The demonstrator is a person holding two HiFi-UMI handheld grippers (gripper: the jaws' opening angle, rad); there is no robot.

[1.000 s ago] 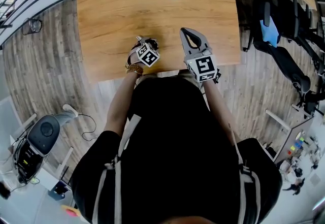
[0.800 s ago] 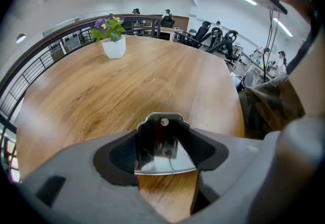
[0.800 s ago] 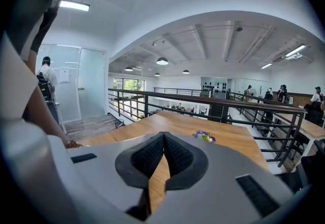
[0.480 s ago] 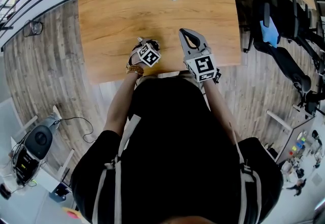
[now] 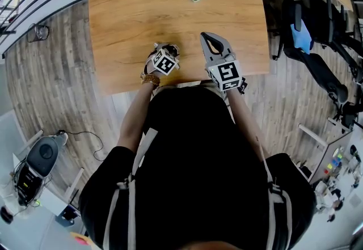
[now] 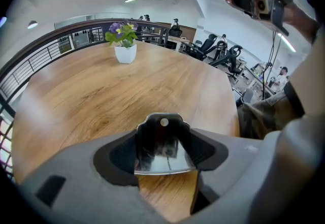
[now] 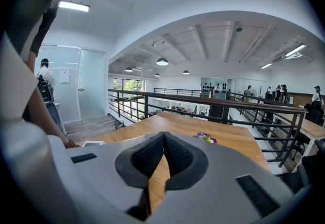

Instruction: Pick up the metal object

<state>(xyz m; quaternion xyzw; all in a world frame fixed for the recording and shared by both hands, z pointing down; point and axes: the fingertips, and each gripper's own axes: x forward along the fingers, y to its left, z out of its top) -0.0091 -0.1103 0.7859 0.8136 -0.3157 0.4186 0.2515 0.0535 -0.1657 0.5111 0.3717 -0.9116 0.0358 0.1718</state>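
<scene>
Metal object (image 6: 161, 139) seemingly clamped in left gripper (image 6: 165, 151).

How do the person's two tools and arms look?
Both the left tool and the right tool are grey with black pads; each carries a white cube with black square markers. The person wears a black shirt and a beaded bracelet.
</scene>
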